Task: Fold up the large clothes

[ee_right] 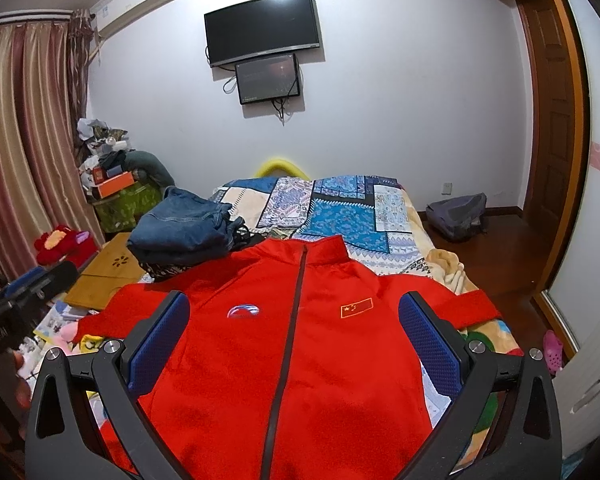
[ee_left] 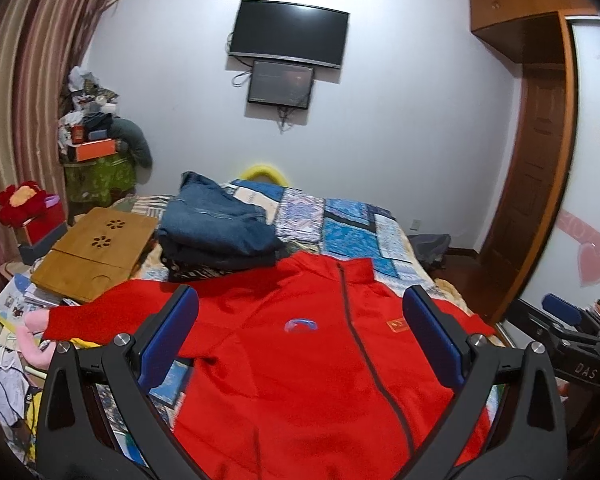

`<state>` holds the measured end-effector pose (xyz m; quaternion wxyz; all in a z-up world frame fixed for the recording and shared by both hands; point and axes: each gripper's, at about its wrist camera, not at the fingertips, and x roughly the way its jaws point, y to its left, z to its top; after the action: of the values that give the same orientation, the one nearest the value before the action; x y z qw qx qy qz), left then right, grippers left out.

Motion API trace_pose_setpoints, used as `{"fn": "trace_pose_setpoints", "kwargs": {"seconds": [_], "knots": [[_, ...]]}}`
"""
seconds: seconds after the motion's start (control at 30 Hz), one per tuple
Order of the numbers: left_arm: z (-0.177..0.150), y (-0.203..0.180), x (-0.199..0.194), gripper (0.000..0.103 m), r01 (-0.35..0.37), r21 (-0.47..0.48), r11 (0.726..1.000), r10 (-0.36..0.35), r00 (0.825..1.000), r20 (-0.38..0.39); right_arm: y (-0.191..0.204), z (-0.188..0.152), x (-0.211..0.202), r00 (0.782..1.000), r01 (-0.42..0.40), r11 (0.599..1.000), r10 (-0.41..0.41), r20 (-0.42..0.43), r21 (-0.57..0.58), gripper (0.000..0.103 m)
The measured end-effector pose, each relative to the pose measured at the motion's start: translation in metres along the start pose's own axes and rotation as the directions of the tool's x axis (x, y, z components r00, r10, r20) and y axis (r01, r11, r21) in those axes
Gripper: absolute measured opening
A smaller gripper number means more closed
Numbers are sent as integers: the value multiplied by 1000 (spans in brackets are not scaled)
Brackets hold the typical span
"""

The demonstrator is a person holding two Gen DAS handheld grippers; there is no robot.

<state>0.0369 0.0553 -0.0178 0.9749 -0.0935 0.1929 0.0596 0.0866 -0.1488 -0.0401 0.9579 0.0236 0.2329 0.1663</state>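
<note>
A red zip jacket (ee_left: 292, 360) (ee_right: 300, 352) lies spread flat, front side up, on the patchwork bed (ee_left: 340, 224) (ee_right: 340, 208), collar at the far end and both sleeves stretched out sideways. My left gripper (ee_left: 300, 320) hovers above the jacket's chest, open, blue pads wide apart with nothing between them. My right gripper (ee_right: 294, 316) also hangs open over the chest, straddling the dark zip. The right gripper (ee_left: 568, 320) shows at the right edge of the left wrist view. The left gripper (ee_right: 32, 284) shows at the left edge of the right wrist view.
A stack of folded jeans (ee_left: 216, 228) (ee_right: 184, 232) sits on the bed beyond the jacket's left shoulder. A wooden lap tray (ee_left: 96, 252) and scattered clutter lie to the left. A grey bag (ee_right: 456, 216) rests on the floor to the right, near a wooden door (ee_left: 536, 168).
</note>
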Motion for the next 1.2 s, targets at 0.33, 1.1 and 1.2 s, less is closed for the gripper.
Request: {"fn": "trace_pose_setpoints", "kwargs": {"seconds": [0.33, 1.1, 1.2], "knots": [[22, 105, 44, 102, -157, -113, 981, 162, 986, 42, -1, 10, 45, 999, 14, 1000, -14, -47, -7, 103], [-149, 398, 188, 87, -400, -631, 664, 53, 868, -494, 18, -13, 197, 904, -91, 995, 69, -422, -32, 103], [-160, 411, 190, 81, -351, -721, 597, -13, 895, -446, 20, -18, 205, 892, -93, 995, 73, -447, -23, 103]]}}
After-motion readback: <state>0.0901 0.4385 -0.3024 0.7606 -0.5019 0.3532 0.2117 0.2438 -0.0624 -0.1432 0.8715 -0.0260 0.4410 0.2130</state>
